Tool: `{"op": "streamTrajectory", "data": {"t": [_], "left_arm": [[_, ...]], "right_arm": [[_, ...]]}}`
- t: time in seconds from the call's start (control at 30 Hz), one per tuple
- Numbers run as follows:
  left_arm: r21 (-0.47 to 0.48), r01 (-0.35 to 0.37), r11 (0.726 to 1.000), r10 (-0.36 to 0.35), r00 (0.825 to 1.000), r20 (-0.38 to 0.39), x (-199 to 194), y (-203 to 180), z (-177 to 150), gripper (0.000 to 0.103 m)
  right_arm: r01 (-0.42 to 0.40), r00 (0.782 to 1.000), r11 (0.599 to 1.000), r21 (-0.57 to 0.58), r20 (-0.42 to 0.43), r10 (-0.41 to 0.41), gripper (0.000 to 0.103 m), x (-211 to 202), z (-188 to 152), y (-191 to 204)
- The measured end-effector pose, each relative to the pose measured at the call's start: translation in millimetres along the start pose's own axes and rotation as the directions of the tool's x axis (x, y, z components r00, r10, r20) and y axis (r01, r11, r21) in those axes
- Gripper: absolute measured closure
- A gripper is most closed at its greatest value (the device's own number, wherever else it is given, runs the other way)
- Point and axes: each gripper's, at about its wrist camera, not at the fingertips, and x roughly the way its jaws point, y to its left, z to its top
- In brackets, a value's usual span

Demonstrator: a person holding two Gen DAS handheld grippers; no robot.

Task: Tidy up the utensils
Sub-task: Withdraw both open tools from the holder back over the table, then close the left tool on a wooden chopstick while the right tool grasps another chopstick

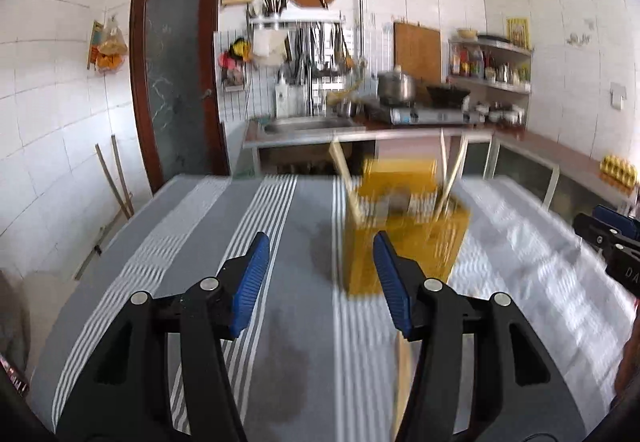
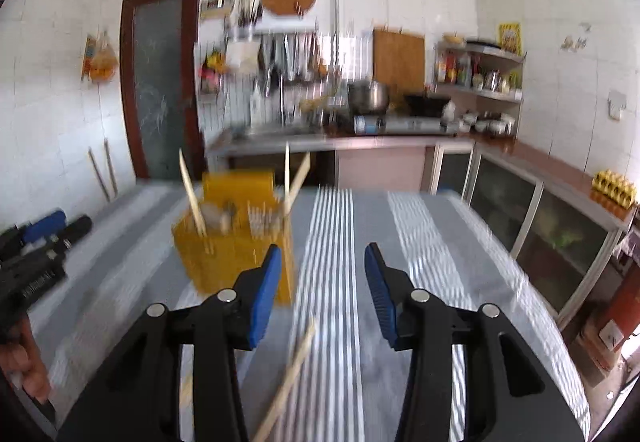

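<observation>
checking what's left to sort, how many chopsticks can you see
4, though blur may hide more. Three stand in the yellow holder: one at its left, two leaning at its right. One lies loose on the striped cloth below the right gripper.

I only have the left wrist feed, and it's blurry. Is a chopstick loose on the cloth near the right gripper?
Observer: Yes. In the right wrist view one chopstick lies on the striped tablecloth, just below the open right gripper.
Operator: Is it touching the yellow holder?
Observer: No, the yellow utensil holder stands apart, beyond it to the left.
Operator: What's in the holder?
Observer: Three chopsticks stand tilted in it; other blurred utensils I can't identify.
</observation>
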Motion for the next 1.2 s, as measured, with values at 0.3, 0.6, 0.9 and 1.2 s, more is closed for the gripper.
{"op": "streamTrajectory", "data": {"t": [0.3,0.6,0.9,1.2], "left_arm": [[-0.092,0.014,0.996,-0.030,0.984,-0.177,5,23,-96,0.050],[0.024,0.116,0.993,-0.105,0.955,-0.279,37,-27,-103,0.050],[0.061,0.169,0.984,-0.138,0.927,-0.350,58,-47,-117,0.050],[0.082,0.182,0.980,-0.131,0.896,-0.425,86,-55,-120,0.049]], "right_arm": [[-0.015,0.979,0.997,0.077,-0.203,0.031,0.059,22,-92,-12],[-0.041,0.973,0.998,0.040,-0.224,0.049,0.059,37,-94,8],[-0.049,0.963,0.998,0.030,-0.263,0.055,0.058,50,-97,9],[-0.040,0.957,0.999,0.020,-0.287,0.044,0.058,66,-96,12]]}}
